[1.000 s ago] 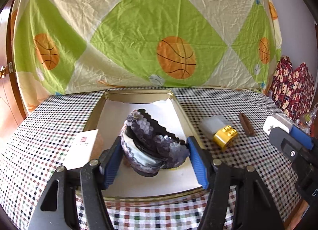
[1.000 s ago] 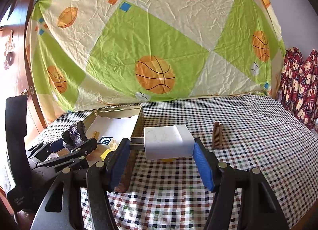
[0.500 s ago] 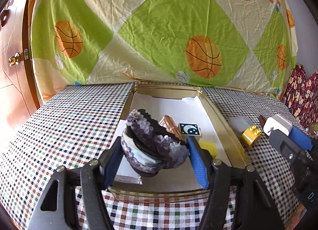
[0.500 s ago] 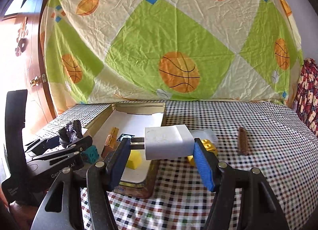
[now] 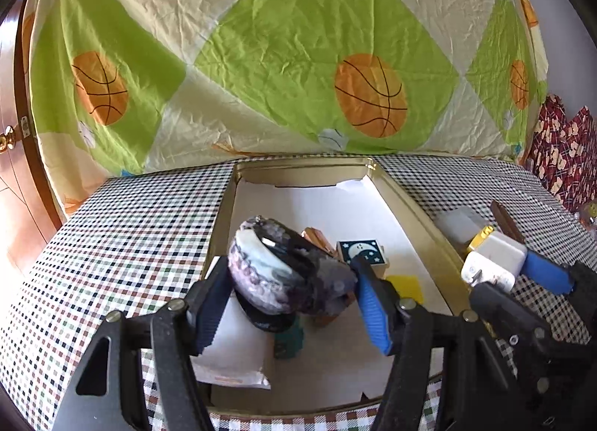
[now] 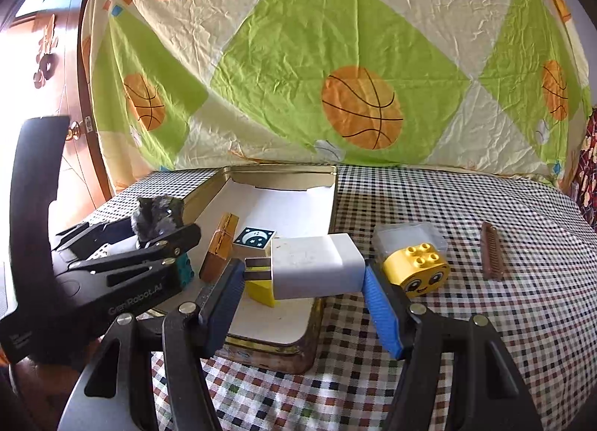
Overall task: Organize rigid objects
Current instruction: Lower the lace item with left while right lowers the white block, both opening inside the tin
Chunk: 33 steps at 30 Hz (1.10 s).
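Observation:
My left gripper (image 5: 294,283) is shut on a purple and white stone-like bowl (image 5: 283,270), held over the near half of the gold tin tray (image 5: 406,203). The tray is paper-lined and holds a moon-print block (image 5: 361,252), a yellow wedge (image 5: 406,287), a brown wooden piece (image 5: 317,239) and a teal brick (image 5: 289,341). My right gripper (image 6: 302,282) is shut on a white charger plug (image 6: 317,270), hanging above the tray's near right corner (image 6: 291,352). In the right wrist view the left gripper (image 6: 164,244) with the bowl (image 6: 158,214) shows at the left.
On the checked cloth right of the tray lie a yellow smiley brick (image 6: 416,269), a clear plastic box (image 6: 408,235) and a brown comb (image 6: 492,250). A basketball-print sheet (image 5: 298,50) hangs behind the table. A wooden door (image 6: 41,58) stands at the left.
Both grippers have shifted left and lower toward the tray while keeping their grips. The plug now hangs over the tray's corner instead of the cloth; the bowl has tilted a little.

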Each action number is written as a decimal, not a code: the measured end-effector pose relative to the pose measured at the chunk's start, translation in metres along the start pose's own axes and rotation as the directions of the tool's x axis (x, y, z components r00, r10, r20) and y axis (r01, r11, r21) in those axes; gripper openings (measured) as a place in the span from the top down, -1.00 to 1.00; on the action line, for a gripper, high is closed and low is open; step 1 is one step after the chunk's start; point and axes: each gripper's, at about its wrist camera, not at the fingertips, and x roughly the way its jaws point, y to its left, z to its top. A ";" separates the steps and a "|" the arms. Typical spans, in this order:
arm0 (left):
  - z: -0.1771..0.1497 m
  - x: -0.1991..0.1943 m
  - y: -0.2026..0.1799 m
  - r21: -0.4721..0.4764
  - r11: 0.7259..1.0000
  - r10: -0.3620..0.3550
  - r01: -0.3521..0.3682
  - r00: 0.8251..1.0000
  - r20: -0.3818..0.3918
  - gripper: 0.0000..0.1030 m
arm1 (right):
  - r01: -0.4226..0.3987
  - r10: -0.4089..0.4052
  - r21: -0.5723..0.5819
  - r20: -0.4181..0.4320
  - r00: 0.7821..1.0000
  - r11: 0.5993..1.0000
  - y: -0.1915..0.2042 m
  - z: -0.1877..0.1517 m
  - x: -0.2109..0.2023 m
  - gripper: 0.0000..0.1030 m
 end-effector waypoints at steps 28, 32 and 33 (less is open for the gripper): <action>0.008 0.024 0.017 -0.076 0.997 0.011 -0.010 1.000 0.005 -0.24 | -0.105 0.104 -0.016 -0.075 0.992 0.994 -0.001 0.017 0.054 -0.30; 0.008 0.025 0.016 -0.069 0.998 0.017 -0.016 1.000 0.007 -0.25 | -0.124 0.123 -0.005 -0.070 0.990 0.992 -0.003 0.017 0.054 -0.30; 0.008 0.024 0.016 -0.069 0.998 0.016 -0.016 1.000 0.008 -0.25 | -0.131 0.131 -0.002 -0.068 0.989 0.991 -0.004 0.017 0.053 -0.30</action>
